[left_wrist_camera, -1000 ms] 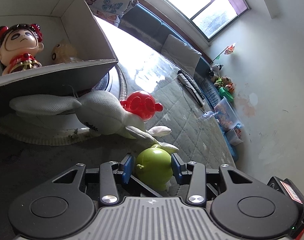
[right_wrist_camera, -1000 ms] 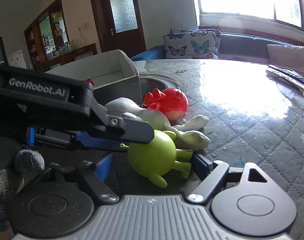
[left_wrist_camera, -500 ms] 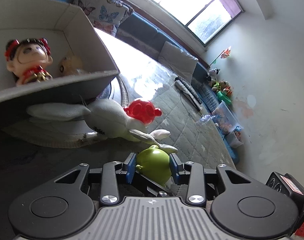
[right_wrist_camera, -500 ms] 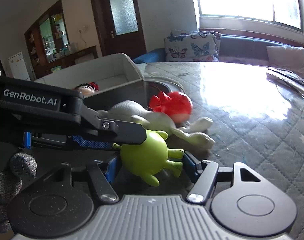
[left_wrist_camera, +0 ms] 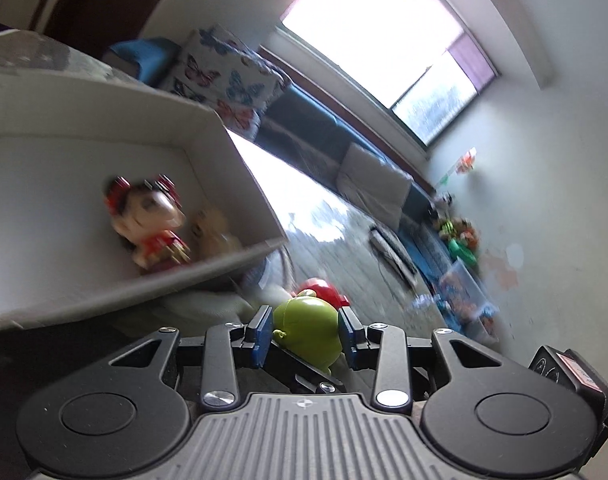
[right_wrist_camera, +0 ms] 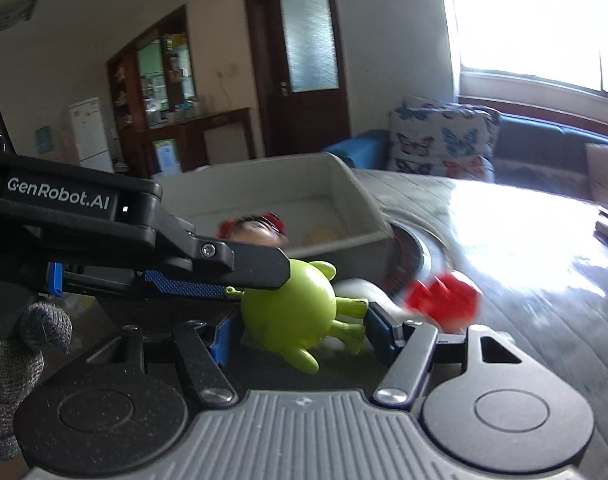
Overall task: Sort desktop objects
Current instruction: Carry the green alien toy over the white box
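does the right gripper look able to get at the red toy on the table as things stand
Probably not yet: the green toy, clamped in the left gripper, sits between the open right gripper's fingers, and the red toy lies beyond, off to the right.

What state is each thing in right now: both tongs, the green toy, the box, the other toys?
Left tongs: shut on green toy.
Right tongs: open, pads either side of green toy.
Green toy: gripped, off the table.
White box: open-topped, holds two toys.
Doll: upright in box.
Red toy: on table, outside box.
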